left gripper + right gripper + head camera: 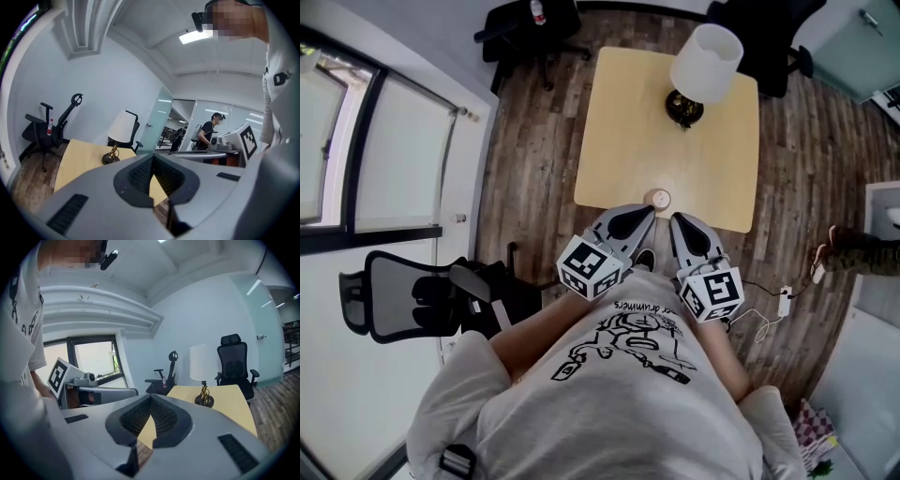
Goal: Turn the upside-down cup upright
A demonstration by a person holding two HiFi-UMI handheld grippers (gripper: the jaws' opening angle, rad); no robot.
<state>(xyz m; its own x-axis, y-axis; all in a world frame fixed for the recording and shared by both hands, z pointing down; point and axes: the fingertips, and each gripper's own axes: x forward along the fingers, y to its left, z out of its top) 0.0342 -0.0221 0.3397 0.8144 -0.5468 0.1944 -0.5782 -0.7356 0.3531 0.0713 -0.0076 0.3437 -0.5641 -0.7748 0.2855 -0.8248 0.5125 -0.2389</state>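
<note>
Just ahead of our two hand-held grippers, between their tips, the cup (657, 198) is sitting at the near edge of the bench (628, 131). From above it is showing only as a small round shape, and we cannot tell which way up it is standing.

We are holding the left hand-held gripper (641, 213) with its jaws pressed together and nothing between them, its tip just to the left of the cup. We are holding the right hand-held gripper (678, 221) the same way, jaws meeting and gripping nothing, its tip just to the right of the cup. Whether either tip is touching the cup we cannot tell. Both are pointing out over the bench and tilting slightly downward, side by side and angling toward each other.

Well beyond both hand-held grippers, a lamp (703, 66) with a white shade is standing on the far part of the bench. Past it, black office chairs (530, 28) are standing on the wooden floor (530, 159). Off to the left of the left hand-held gripper, another black chair (412, 295) is sitting beside a window (356, 159). Far off to its right, a person (208, 129) in a dark top is standing.
</note>
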